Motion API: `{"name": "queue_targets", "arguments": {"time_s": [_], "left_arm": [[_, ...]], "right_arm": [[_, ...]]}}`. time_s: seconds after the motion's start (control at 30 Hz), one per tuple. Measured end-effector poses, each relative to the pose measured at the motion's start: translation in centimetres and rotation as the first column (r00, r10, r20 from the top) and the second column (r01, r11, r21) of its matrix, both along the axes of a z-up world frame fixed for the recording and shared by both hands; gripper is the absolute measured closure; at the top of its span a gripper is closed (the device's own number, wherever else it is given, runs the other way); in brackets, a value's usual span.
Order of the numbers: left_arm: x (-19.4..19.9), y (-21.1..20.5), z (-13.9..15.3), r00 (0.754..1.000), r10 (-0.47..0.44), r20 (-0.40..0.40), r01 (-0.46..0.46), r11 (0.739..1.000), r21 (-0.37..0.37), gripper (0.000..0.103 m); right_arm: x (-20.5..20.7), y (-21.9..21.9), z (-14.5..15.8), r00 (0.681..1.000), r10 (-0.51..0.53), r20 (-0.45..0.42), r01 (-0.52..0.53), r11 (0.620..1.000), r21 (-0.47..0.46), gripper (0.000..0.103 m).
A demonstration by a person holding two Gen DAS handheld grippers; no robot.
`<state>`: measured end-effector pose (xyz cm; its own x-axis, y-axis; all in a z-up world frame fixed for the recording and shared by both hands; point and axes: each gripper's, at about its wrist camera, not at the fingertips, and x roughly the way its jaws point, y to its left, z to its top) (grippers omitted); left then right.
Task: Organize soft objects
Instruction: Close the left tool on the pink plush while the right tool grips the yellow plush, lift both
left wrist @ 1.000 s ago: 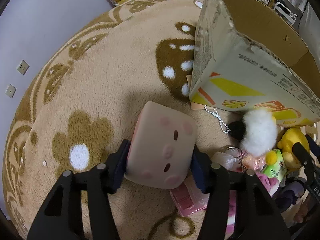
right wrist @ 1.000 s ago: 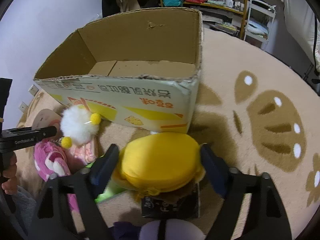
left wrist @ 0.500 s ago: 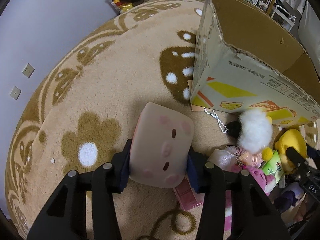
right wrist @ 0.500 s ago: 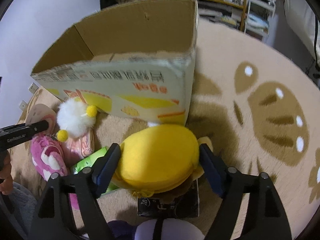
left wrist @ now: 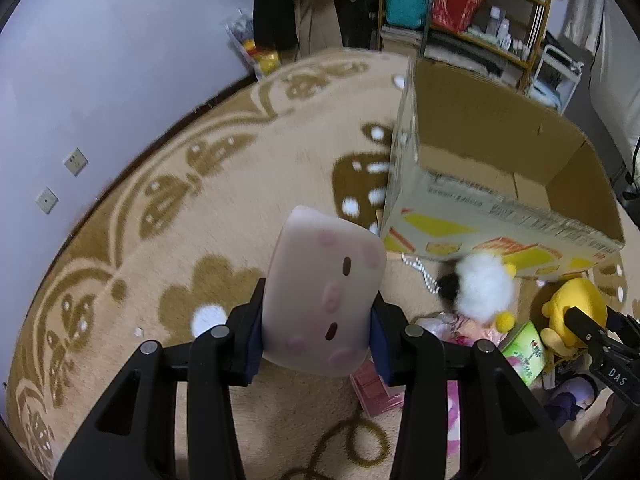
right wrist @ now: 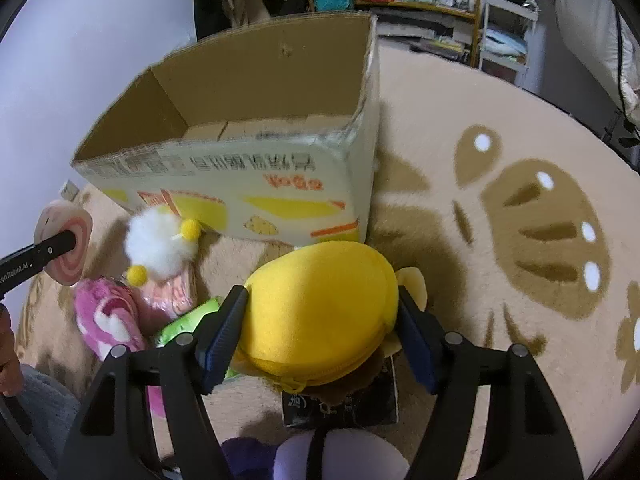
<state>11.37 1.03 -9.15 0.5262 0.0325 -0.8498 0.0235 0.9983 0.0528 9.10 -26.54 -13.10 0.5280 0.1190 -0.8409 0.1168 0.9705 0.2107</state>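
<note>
Both toys look light and squashy, so handling should be easy but grip can creep: foam/plush gives under the pads, best held across the widest part w/ moderate squeeze. Left gripper (left wrist: 316, 336) has its jaws closed on the pink squishy cube (left wrist: 324, 296), pads on its two opposite side faces, cube sticking out fwd beyond the fingertips, face w/ dark eyes up; it hangs above the rug (left wrist: 180, 220), just left of the cardboard box (left wrist: 472, 208) corner, not over the opening yet. Right gripper (right wrist: 320, 336) has jaws about half closed round the yellow plush (right wrist: 320, 312), clamped at its sides, plush bulging up betw. the pads, near the box front wall and below its rim. Box (right wrist: 240, 176) looks open-topped, inside bare as far as seen. White pompom toy (right wrist: 158, 240), pink plush (right wrist: 106, 320) and a green packet (right wrist: 188, 320) lie on the rug by the box front, untouched. Prob. next: lift both over the rim, release low so they don't bounce out.
</note>
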Motion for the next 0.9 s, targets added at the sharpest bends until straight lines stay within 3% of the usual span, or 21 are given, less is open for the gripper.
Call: {"name": "queue_targets", "arguments": {"time_s": [0.3,0.43,0.57,0.9], "left_arm": [[-2.4,-0.8,3.9,0.99,-0.048,0.136,0.045,0.999,0.022,0.061],[-3.4,-1.2,6.1,0.973,-0.066,0.223,0.062,0.998,0.027,0.061],[-3.5,-2.1,8.2,0.955,-0.084,0.284,0.072,0.996,0.053,0.061],[-1.0,-4.9,13.1,0.896,-0.134,0.423,0.102,0.99,0.097,0.061]], "right_arm": [[-3.0,-0.4,5.3,0.98,-0.056,0.19,0.051,0.998,0.031,0.028],[-4.7,-0.2,9.0,0.936,-0.068,0.347,0.071,0.997,0.004,0.028],[-5.0,0.3,11.8,0.895,-0.042,0.445,0.063,0.997,-0.034,0.028],[-2.2,1.3,14.6,0.857,0.03,0.515,0.013,0.997,-0.08,0.028]]}}
